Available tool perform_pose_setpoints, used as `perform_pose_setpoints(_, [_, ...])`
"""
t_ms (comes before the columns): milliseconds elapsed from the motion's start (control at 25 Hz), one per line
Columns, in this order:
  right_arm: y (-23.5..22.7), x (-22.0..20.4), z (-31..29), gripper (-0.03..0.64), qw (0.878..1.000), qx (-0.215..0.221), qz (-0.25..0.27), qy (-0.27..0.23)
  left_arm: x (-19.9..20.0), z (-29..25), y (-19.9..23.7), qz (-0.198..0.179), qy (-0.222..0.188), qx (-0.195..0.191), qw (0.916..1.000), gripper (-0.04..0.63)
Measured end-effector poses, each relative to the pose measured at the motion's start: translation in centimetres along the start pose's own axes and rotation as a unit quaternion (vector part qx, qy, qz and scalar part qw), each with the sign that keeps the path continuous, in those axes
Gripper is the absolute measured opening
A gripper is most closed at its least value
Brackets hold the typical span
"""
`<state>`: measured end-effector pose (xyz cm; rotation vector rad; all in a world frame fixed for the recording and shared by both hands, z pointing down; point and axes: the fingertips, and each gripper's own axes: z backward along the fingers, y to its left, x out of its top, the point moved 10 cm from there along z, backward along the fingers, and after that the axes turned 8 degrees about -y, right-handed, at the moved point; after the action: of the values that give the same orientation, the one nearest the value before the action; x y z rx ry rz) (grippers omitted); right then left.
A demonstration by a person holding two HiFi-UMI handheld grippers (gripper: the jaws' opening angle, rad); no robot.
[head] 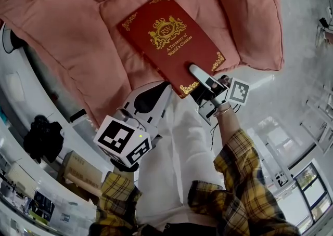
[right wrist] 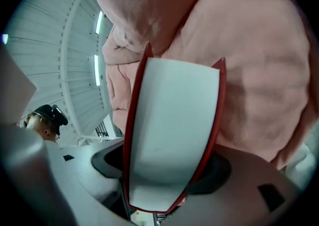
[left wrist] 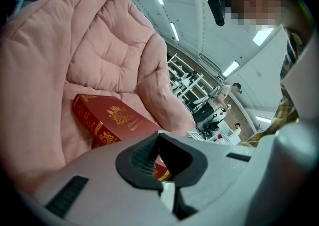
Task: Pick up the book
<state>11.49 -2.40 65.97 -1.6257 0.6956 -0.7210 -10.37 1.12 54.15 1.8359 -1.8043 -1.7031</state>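
head: top-down | L: low, nr book [left wrist: 114,118] | R: close-up, same book

Book [head: 171,40] cover, gold print just ahead of the right gripper [head: 197,75] tips — "A Treasury of World's Classics", set under a crest; its monogram is too small to read. Left gripper view: same cover ahead of the left gripper [left wrist: 160,163] — title lines blurred. Cardboard box [head: 83,170] behind it: print illegible.

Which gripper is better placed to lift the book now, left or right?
Right. The right gripper has its jaws around the near edge of the book, with the pages between them. The left gripper sits short of the book, jaws together and empty.
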Motion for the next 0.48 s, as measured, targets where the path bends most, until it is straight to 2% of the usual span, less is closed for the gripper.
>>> perform_pose_setpoints(280, [0.1,-0.9,0.1,0.305,1.000,-0.022,0.005,0.006,-0.7,0.6,-0.3,-0.001,-0.006,0.000,1.0000,0.005])
perform_pose_setpoints(480, [1.2,-0.5,-0.9,0.276,0.999,-0.041,0.001,0.005,1.2,0.4,0.2,0.000,-0.025,0.008,0.9997,0.005])
